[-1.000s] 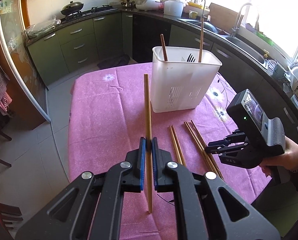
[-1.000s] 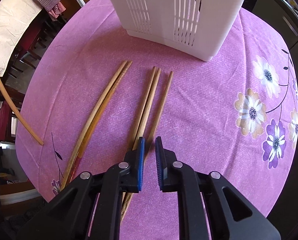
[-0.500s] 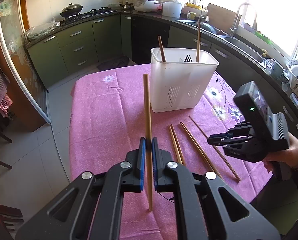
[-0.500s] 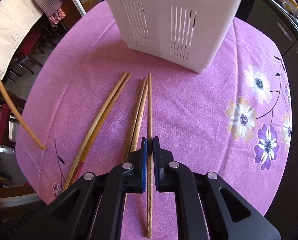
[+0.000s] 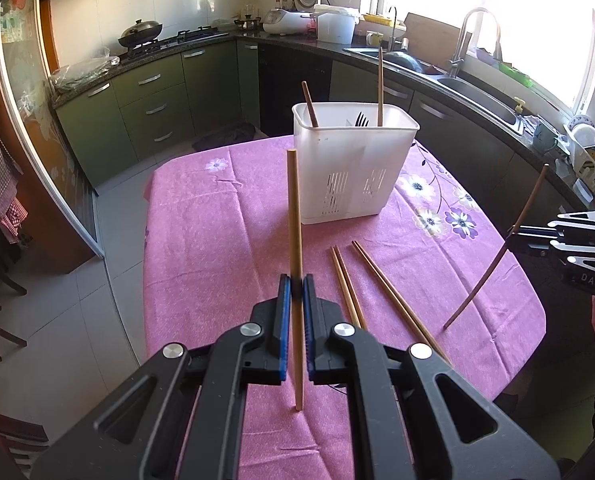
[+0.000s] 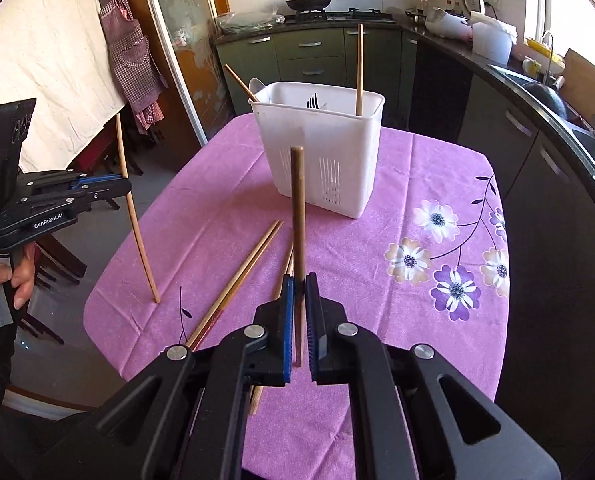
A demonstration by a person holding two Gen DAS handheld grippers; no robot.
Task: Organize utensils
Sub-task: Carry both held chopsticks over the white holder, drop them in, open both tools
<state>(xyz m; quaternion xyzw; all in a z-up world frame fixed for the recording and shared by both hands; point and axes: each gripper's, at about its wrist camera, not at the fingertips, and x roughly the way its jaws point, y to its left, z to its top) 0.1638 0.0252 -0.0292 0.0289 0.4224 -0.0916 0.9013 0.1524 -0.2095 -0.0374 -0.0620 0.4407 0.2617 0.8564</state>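
My left gripper (image 5: 296,285) is shut on a light wooden chopstick (image 5: 294,216) that stands nearly upright above the pink tablecloth. My right gripper (image 6: 299,285) is shut on a darker chopstick (image 6: 297,200), held up off the table and pointing toward the white utensil caddy (image 6: 325,152). From the left wrist view the right gripper (image 5: 515,233) shows at the right edge with its chopstick (image 5: 493,264) slanting down. The caddy (image 5: 353,168) holds two chopsticks and a fork. Several chopsticks (image 5: 381,284) lie on the cloth in front of it.
The round table (image 6: 437,168) with its flowered pink cloth stands in a kitchen with green cabinets (image 5: 145,112) behind and a sink counter (image 5: 477,84) to the right. A checked apron (image 6: 131,56) hangs by a door. A person's hand (image 6: 1,280) holds the left gripper.
My right gripper closed on a chopstick that lay on the cloth and lifted it up, tilting back toward the caddy. The left gripper with its chopstick has barely shifted.
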